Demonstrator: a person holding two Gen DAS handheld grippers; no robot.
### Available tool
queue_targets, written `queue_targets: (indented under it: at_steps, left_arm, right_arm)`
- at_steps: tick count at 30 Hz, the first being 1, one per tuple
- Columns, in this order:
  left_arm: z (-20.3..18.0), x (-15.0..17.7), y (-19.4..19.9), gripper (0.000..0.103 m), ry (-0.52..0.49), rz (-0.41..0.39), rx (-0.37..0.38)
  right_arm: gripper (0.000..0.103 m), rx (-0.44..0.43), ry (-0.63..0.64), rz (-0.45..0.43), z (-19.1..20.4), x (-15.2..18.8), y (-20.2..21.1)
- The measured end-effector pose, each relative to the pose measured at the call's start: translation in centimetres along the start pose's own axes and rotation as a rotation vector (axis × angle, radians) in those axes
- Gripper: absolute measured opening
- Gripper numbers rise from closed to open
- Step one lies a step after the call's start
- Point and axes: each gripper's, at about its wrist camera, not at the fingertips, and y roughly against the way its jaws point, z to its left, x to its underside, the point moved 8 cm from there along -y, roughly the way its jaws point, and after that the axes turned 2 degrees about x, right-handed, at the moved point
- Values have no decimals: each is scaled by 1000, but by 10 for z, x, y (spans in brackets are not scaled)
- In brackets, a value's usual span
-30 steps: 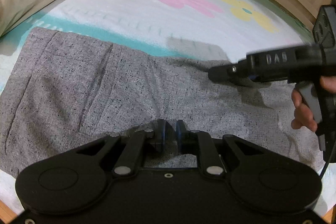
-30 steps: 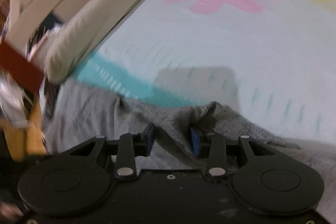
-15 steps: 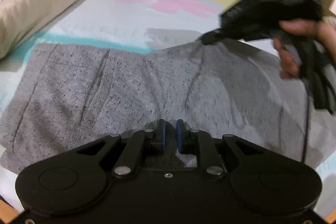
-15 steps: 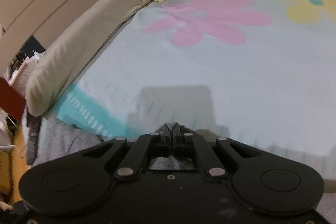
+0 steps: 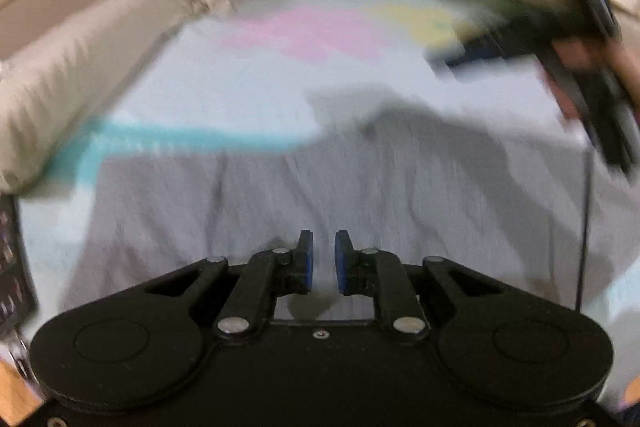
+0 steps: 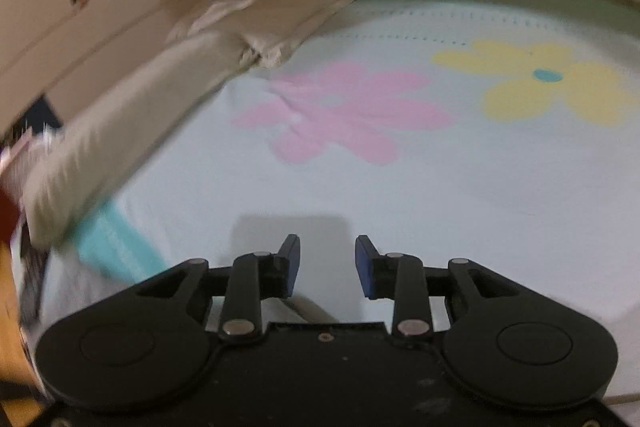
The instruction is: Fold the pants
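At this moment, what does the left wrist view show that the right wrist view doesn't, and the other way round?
Only the left wrist view: the grey pants spread on the bed, the right gripper blurred in a hand, and the left gripper, its jaws narrowly apart. Only the right wrist view: the right gripper's jaws from behind, open with nothing between them, having just been opening, and the yellow flower's teal centre. Both: the flowered sheet and the beige pillow.
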Motion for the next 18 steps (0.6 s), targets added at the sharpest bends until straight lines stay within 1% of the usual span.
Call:
queue_targets:
  at_steps: [2,3,6,8,10,11,13,14,15,16,17,18]
  left_arm:
    - [0,-26,-2,21,29,-31,8]
    - [-3,-39,-7,21,38,-33,13]
    - [-19,-62,-32,22,57,-17,46]
    - [-26,-64,-55,22,74,26,63]
    - [-24,-58,-77,22,104,77,60]
    - [-21,-53,-85,22,123,101,45]
    - [-8,-36,-96,22,172,159,-11]
    - [2,-28,-99,20,190,178,-31]
    - [8,-24,-99,19,194,158,-2]
    - [11,-23,-97,19,180,153,12]
    - [14,-22,-95,16,161,157,-4]
    - [17,-22,-94,12,150,168,-38]
  right_arm:
    - [34,9,21,64,-15,15,11]
    - [34,13,18,77,-21,22,16]
    - [34,11,28,83,-25,45,27]
    - [33,-2,57,96,-17,58,27]
    - [31,-9,141,127,-1,73,21]
    - [26,-5,173,132,4,79,18]
    - [23,68,222,150,1,91,11]
    - [23,128,227,169,-7,96,7]
    - [22,164,219,173,-16,98,6]
    - [20,181,197,158,-27,99,6]
    - [20,199,182,143,-36,98,7]
    - [20,234,178,138,-43,97,7]
